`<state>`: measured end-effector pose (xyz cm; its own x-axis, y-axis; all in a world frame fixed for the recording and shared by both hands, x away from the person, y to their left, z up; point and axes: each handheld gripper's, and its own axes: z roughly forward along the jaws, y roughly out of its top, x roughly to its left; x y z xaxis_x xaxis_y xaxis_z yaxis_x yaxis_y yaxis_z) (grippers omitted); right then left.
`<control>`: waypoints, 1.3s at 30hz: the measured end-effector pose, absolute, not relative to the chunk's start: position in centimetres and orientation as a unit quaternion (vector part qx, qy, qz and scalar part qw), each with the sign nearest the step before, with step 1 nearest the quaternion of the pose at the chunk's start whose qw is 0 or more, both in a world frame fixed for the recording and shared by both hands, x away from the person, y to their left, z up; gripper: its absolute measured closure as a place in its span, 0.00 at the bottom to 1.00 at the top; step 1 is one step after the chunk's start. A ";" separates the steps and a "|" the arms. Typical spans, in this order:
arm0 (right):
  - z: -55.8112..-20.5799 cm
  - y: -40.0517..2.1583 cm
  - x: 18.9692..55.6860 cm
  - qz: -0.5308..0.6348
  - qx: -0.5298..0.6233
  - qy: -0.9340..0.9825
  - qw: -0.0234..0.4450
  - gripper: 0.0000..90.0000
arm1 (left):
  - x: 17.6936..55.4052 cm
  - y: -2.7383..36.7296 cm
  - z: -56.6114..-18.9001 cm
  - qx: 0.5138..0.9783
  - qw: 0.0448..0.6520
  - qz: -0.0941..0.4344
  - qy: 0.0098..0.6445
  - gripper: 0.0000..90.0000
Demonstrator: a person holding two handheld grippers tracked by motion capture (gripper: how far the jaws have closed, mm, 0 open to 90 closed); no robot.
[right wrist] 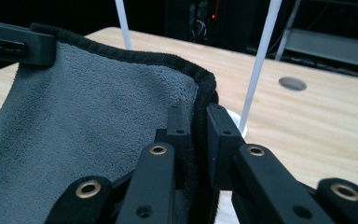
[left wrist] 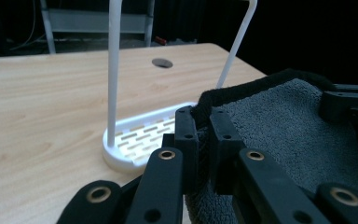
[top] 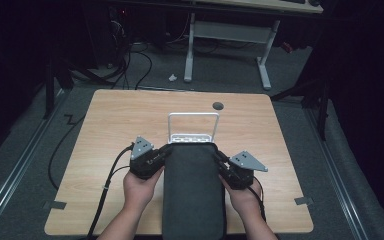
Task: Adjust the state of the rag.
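Currently both the left hand-held gripper (top: 161,152) and right hand-held gripper (top: 222,161) are pinching the grey towel (top: 194,190) by its far corners just before the white rack (top: 193,127) on the counter (top: 120,125); a shallow hem grip is risking slippage, or the towel is snagging the rack.

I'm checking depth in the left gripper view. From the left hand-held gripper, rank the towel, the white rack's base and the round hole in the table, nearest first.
1. Towel: clamped in the left hand-held gripper, at its corner.
2. Rack's base: on the table just beyond the jaws, left of the towel.
3. Hole: farthest, behind the rack.
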<state>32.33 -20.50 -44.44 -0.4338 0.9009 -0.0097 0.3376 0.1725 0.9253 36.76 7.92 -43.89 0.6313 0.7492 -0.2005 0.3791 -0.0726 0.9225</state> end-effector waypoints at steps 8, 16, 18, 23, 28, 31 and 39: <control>-42.5 -20.4 32.7 0.480 0.433 0.693 0.318 0.91 | 37.1 7.9 -41.5 0.707 0.565 0.187 0.382 0.93; -40.9 -20.1 32.8 0.496 0.424 0.680 0.334 0.91 | 37.2 8.3 -39.5 0.695 0.580 0.202 0.375 0.93; -40.4 -20.1 32.9 0.499 0.419 0.678 0.339 0.91 | 37.2 8.3 -39.0 0.693 0.583 0.206 0.371 0.93; -38.8 -19.9 33.2 0.507 0.412 0.671 0.350 0.91 | 37.4 8.4 -37.1 0.689 0.588 0.223 0.359 0.93; -37.1 -19.8 33.4 0.516 0.405 0.664 0.359 0.91 | 37.6 8.5 -35.4 0.681 0.597 0.234 0.353 0.93; -36.1 -19.7 33.6 0.519 0.401 0.659 0.368 0.91 | 37.7 8.5 -34.4 0.679 0.601 0.240 0.347 0.93; -33.7 -19.8 34.1 0.534 0.395 0.643 0.381 0.91 | 37.9 8.4 -31.7 0.670 0.613 0.257 0.331 0.93</control>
